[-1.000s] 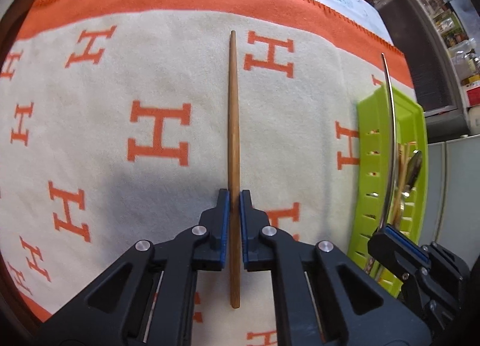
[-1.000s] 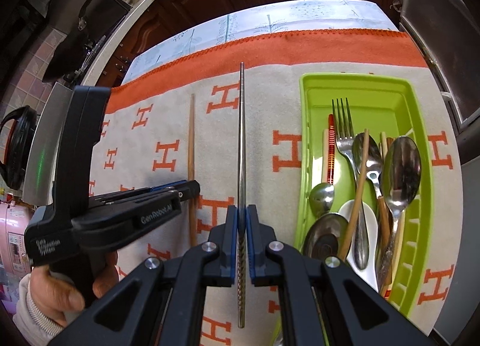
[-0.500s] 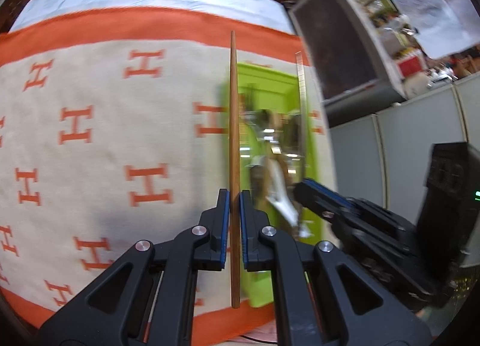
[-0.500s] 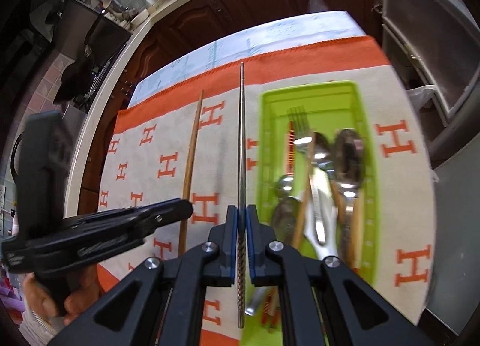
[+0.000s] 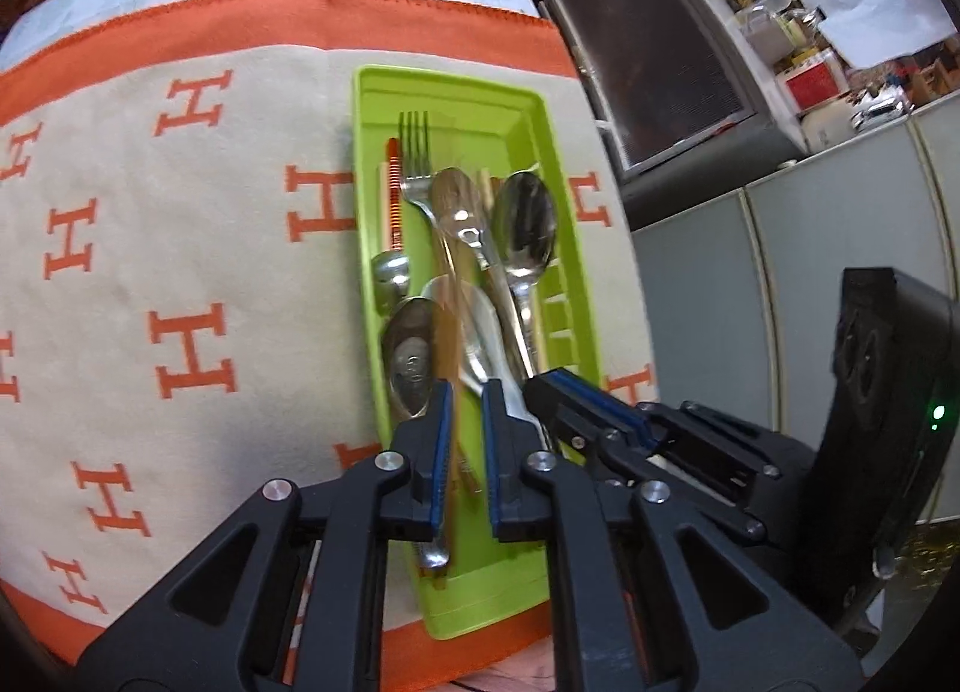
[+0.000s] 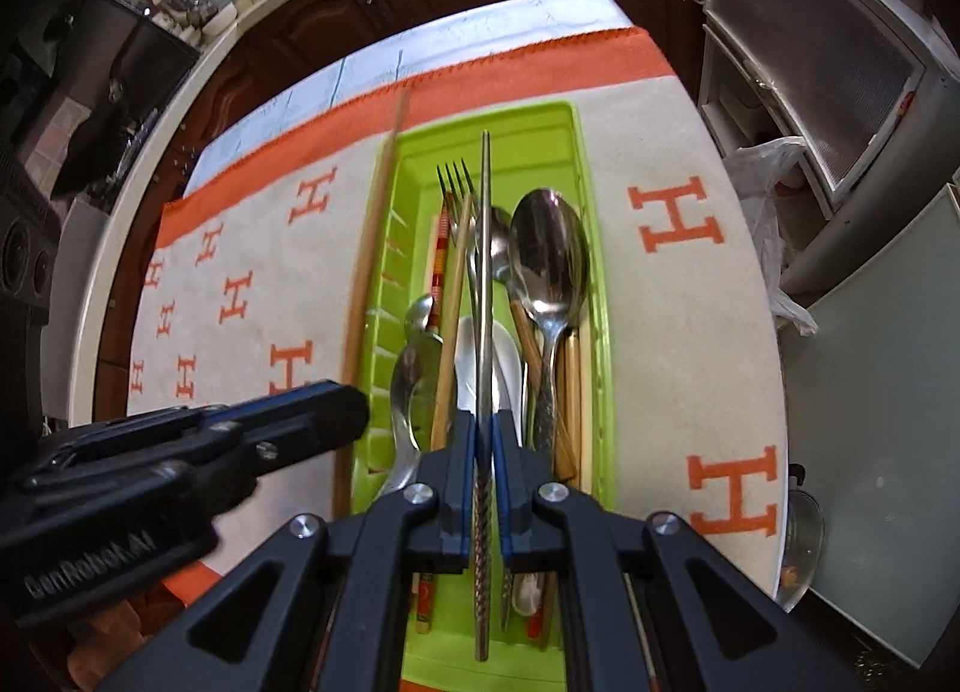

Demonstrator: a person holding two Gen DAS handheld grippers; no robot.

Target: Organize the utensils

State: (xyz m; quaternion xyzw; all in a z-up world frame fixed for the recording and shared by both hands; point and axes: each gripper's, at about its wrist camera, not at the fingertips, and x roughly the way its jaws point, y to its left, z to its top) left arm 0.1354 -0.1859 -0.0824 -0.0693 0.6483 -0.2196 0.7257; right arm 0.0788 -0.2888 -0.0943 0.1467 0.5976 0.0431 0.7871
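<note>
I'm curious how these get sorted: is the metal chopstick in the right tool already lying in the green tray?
No, the metal chopstick is clamped in the right tool, held above the green tray and its cutlery.

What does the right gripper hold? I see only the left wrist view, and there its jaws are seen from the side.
Observer: In the right wrist view, the right gripper is shut on a metal chopstick.
Operator: Where does that chopstick point?
Observer: Along the green tray, above the middle of the utensils lying in it.
Operator: My wooden chopstick is blurred. Can you see it whole?
Observer: Yes. The wooden chopstick shows at full length there, lined up with the tray's left rim. The left gripper has just been opening its jaws, and the stick is between them.
</note>
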